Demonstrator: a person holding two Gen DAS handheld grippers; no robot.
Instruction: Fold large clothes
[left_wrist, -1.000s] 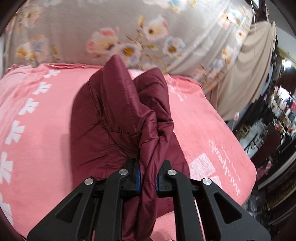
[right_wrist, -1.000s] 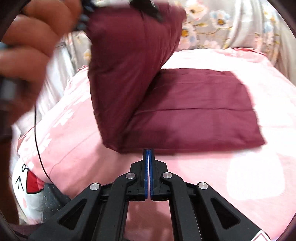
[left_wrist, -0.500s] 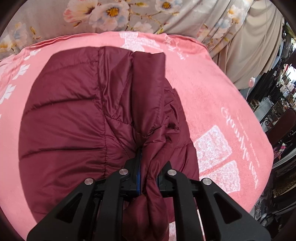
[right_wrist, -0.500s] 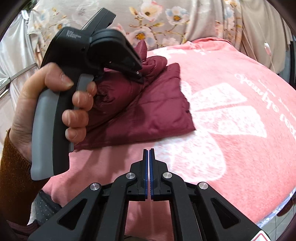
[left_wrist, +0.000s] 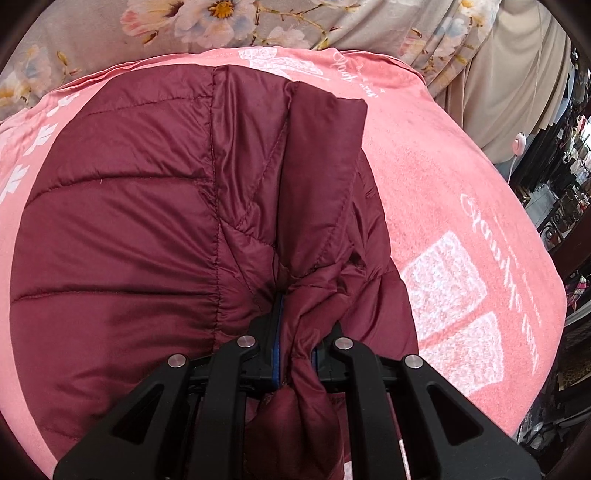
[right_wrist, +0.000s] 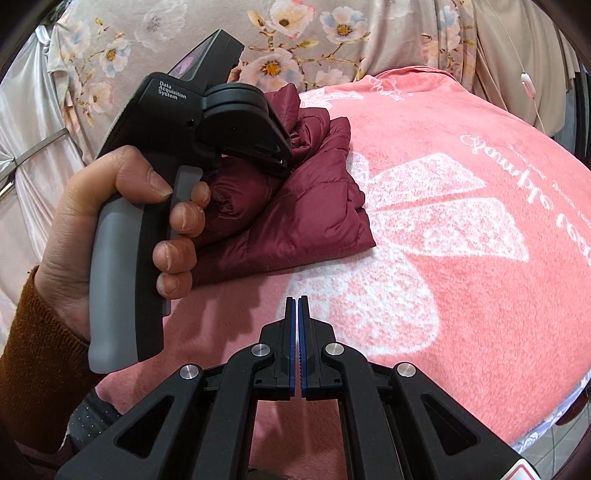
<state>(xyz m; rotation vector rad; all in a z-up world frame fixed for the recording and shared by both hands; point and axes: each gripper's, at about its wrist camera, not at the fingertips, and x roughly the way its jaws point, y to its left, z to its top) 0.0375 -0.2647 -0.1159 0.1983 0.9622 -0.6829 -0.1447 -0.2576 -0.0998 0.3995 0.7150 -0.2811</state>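
A dark red quilted jacket (left_wrist: 147, 236) lies folded on the pink blanket (left_wrist: 454, 206). My left gripper (left_wrist: 295, 354) is shut on a bunched part of the jacket, low over the folded pile. In the right wrist view the jacket (right_wrist: 317, 206) lies at the centre left, with the left gripper (right_wrist: 243, 122) and the hand holding it on top of it. My right gripper (right_wrist: 297, 317) is shut and empty, apart from the jacket, above the blanket (right_wrist: 461, 258) near its front edge.
A grey floral cloth (right_wrist: 295, 40) hangs behind the bed. A beige curtain (left_wrist: 517, 85) and a dark cluttered room (left_wrist: 565, 206) lie to the right. The blanket's right edge (right_wrist: 554, 417) drops off near the floor.
My left gripper has brought the held part of the jacket down over the rest, so it lies folded in a smaller pile. My right gripper stayed shut and drew back slightly.
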